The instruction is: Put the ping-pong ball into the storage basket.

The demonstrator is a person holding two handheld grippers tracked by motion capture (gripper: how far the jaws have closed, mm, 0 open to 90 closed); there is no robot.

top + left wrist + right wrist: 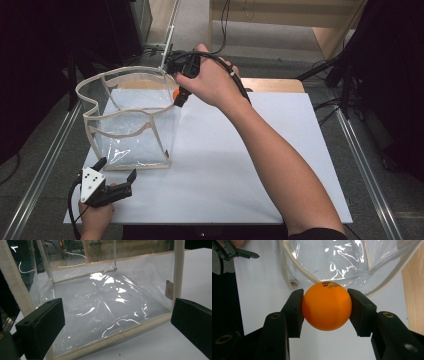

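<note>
While right gripper (325,312) clamps orange ball (326,306) above clear bag (131,120) rim — next, release inside; left gripper (116,180) released beside bag.

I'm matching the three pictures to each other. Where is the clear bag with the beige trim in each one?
High view: clear bag stands left of centre.
Left gripper view: close ahead, between the open jaws.
Right gripper view: top centre, behind the orange ball.
Shared landmark: white table sheet.

Clear bag (131,122) blocks the far-left counter (240,165), its mouth open upward; right and near-centre surface lies free for passage.
</note>
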